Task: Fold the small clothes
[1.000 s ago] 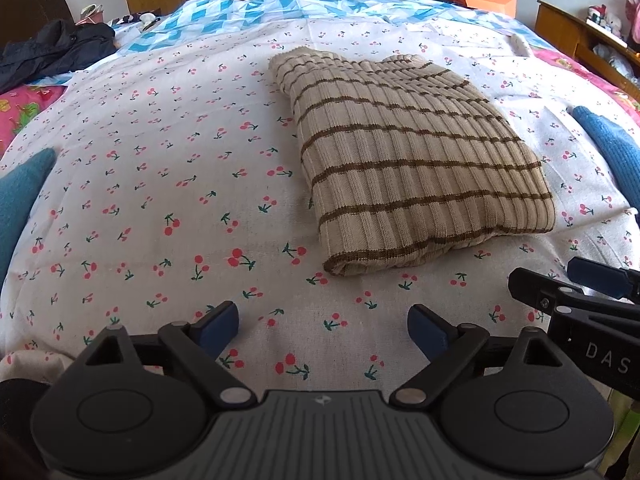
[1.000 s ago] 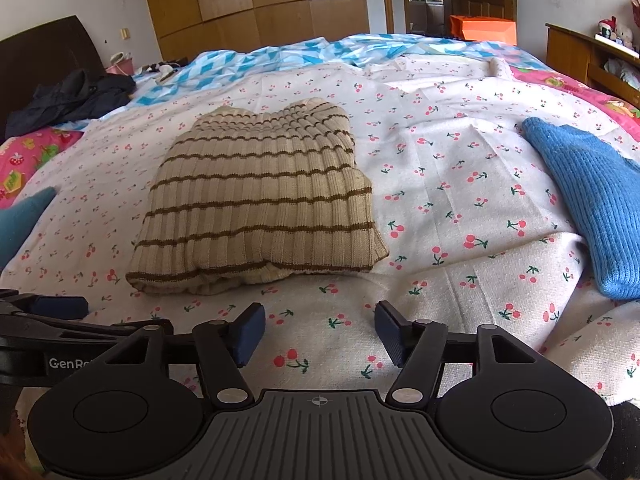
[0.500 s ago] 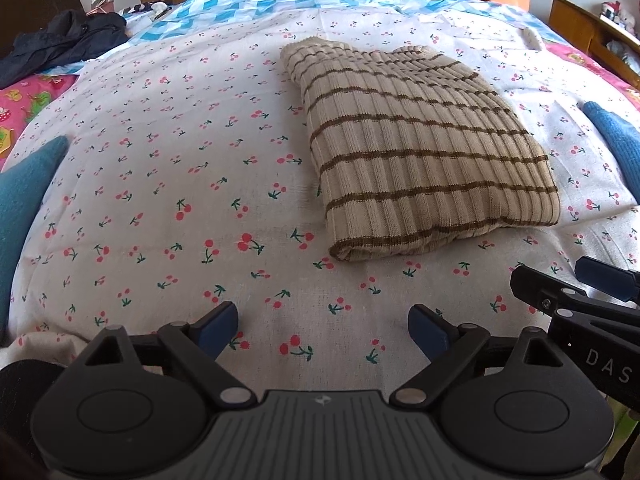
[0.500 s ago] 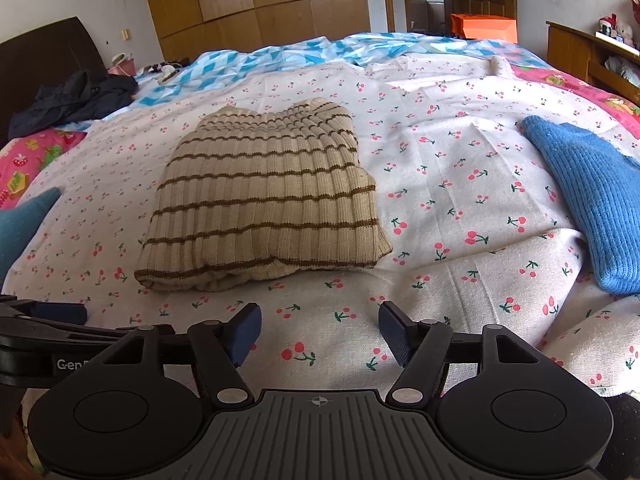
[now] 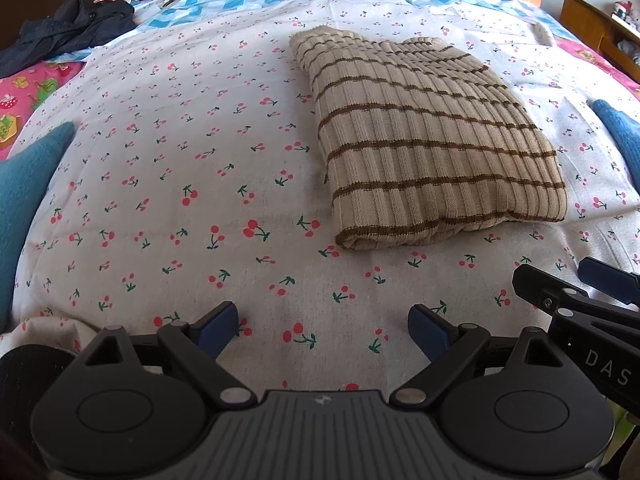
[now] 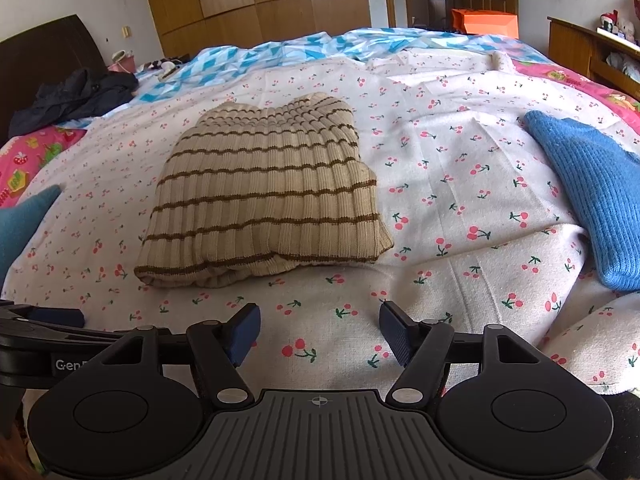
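A beige ribbed sweater with brown stripes lies folded into a rectangle on the cherry-print sheet; it also shows in the right wrist view. My left gripper is open and empty, low over the sheet, short of the sweater's near edge and to its left. My right gripper is open and empty, just short of the sweater's near edge. The right gripper's fingers show at the right edge of the left wrist view.
A blue knit garment lies on the right of the bed. A teal garment lies at the left edge. A dark jacket sits at the far left. Wooden wardrobes and a side cabinet stand behind.
Both grippers stay open and empty. The left wrist view has tilted down and moved slightly, so the sweater sits lower in frame. The sweater itself has not moved.
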